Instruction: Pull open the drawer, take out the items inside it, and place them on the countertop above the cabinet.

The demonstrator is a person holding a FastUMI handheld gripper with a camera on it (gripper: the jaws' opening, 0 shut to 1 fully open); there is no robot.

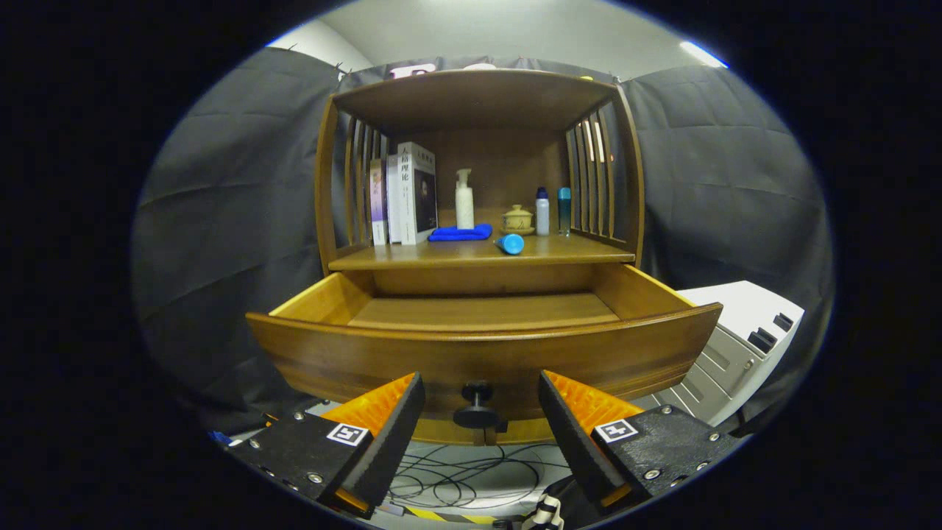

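The curved brown wooden drawer (482, 346) stands pulled out just ahead of the gripper (482, 412), its round black knob (476, 406) between the spread, released fingers, untouched. No items show on its visible floor. Next likely: reach in for anything behind the front, or finish.

Gripper (482, 412): fingers spread apart, touching nothing.
Between the fingers: the drawer knob (477, 406), with a gap on either side.
Just ahead: the drawer front (486, 357), a wide wall across the way.
Beyond and above it: the drawer (324, 298) stands pulled out, its top unobstructed.
Farther on: the countertop (412, 255) carries books (408, 193), a blue cloth (461, 233), a pump bottle (464, 200), a lying blue cylinder (510, 244), a lidded cup (517, 219) and two bottles (552, 210); bare wood along its near edge.
Overhead: the cabinet's top board (478, 96) and slatted sides (596, 177) close that space in.
Below: cables (456, 478) on the floor.
To the right: a white unit (736, 346).
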